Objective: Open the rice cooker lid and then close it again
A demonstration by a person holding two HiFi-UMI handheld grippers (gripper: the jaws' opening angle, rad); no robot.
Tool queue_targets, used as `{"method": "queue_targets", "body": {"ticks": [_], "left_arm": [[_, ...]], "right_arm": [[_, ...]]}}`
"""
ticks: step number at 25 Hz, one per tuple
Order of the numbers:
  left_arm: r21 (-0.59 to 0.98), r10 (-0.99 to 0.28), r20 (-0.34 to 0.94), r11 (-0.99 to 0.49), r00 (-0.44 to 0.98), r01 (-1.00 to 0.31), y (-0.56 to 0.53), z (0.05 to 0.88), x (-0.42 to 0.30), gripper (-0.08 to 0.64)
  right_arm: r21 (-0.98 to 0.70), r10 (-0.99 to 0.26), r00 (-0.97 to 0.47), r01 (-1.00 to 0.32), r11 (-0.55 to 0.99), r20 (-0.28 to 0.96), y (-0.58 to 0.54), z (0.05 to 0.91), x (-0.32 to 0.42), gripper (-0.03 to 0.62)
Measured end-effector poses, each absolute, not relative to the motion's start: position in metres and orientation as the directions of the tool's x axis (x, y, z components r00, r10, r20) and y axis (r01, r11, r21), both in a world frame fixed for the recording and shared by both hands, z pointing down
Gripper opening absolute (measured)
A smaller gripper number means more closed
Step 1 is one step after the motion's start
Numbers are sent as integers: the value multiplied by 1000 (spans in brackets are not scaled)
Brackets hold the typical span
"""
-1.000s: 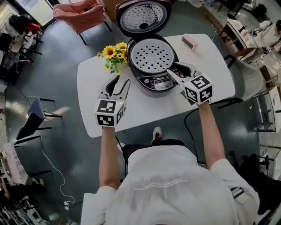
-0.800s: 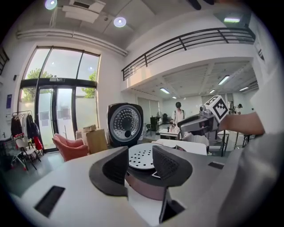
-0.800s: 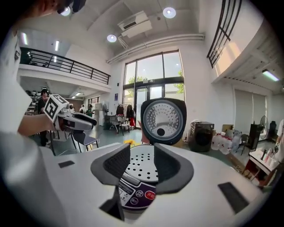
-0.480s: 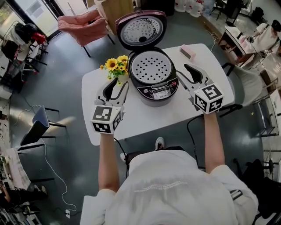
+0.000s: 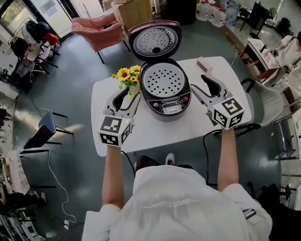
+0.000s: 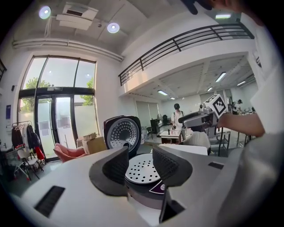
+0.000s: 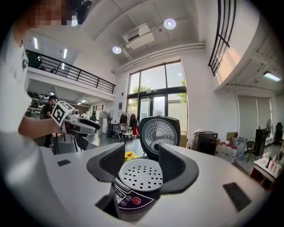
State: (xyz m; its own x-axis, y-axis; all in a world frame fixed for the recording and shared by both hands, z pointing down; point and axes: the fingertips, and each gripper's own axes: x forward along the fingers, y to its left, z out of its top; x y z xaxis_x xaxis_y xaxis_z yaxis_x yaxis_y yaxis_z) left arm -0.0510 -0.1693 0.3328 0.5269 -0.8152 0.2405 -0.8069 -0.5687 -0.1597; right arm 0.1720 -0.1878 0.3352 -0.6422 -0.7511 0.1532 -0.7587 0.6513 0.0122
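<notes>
The dark rice cooker (image 5: 165, 89) stands mid-table with its lid (image 5: 155, 40) swung up and back, so the perforated inner plate (image 5: 164, 79) shows. My left gripper (image 5: 128, 96) hovers to the cooker's left, open and empty. To the cooker's right hangs my right gripper (image 5: 203, 86); its jaws have just been opening and nothing is between them. In the left gripper view the cooker (image 6: 142, 175) lies beyond the open gripper (image 6: 140, 162), with the lid (image 6: 122, 133) upright behind. The right gripper view shows the cooker (image 7: 135, 186) past the open gripper (image 7: 142, 162).
A bunch of sunflowers (image 5: 126, 75) stands just left of the cooker, close to my left gripper. A small pink box (image 5: 203, 64) lies at the back right of the white table (image 5: 155, 129). A pink chair (image 5: 96, 30) and cardboard boxes (image 5: 134, 12) stand beyond the table.
Both grippers have risen. The right gripper has drawn away from the cooker's front right edge to its right side, with its jaws wider. The lid stays up.
</notes>
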Motion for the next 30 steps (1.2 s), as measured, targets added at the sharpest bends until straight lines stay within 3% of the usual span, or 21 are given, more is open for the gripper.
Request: {"method": "queue_targets", "body": {"ticks": [6, 24, 30], "left_arm": [[-135, -813, 259, -565, 521, -814, -178, 336, -55, 183], [-107, -791, 254, -595, 557, -797, -309, 323, -78, 183], [-129, -778, 245, -618, 579, -776, -357, 314, -89, 183]], "right_arm": [[-83, -730, -669, -743, 664, 141, -201, 340, 167, 221], [-16, -765, -625, -776, 631, 155, -320, 309, 156, 282], [30, -776, -601, -787, 617, 194, -356, 307, 155, 233]]}}
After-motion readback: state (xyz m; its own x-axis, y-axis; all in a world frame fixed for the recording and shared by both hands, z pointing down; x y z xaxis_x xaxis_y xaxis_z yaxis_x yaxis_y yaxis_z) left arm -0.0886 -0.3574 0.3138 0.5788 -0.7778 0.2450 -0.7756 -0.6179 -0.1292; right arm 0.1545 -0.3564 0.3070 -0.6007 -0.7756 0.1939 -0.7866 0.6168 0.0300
